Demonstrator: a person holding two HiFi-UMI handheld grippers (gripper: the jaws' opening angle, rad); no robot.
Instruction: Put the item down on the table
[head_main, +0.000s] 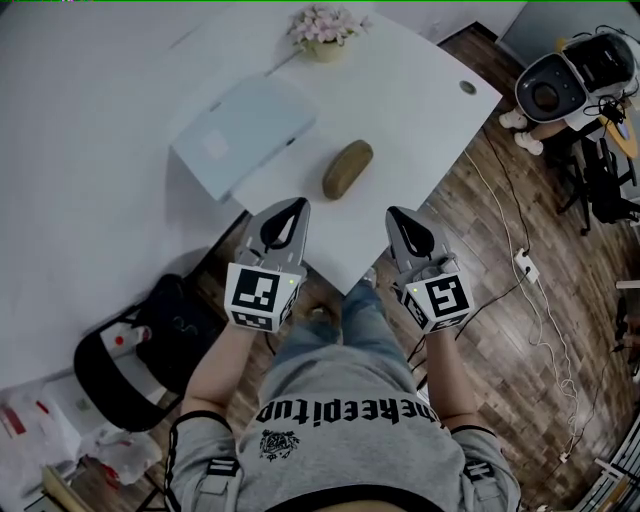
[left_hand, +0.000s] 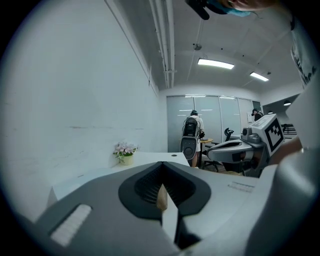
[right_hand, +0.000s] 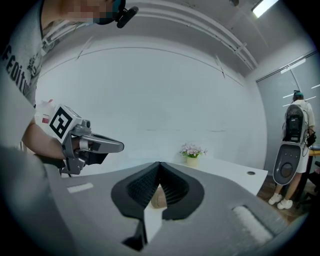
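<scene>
Shows a white counter set along a plain white wall, above a dark wood-plank floor. Has strip lights on the ceiling and frosted glass panels at the far end. Includes a white power strip with its cable on the floor.

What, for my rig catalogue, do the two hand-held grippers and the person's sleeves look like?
The left hand-held gripper and right hand-held gripper are grey, tapering shells with black ribbed pads; each carries a white cube of black square markers. Short grey T-shirt sleeves.
</scene>
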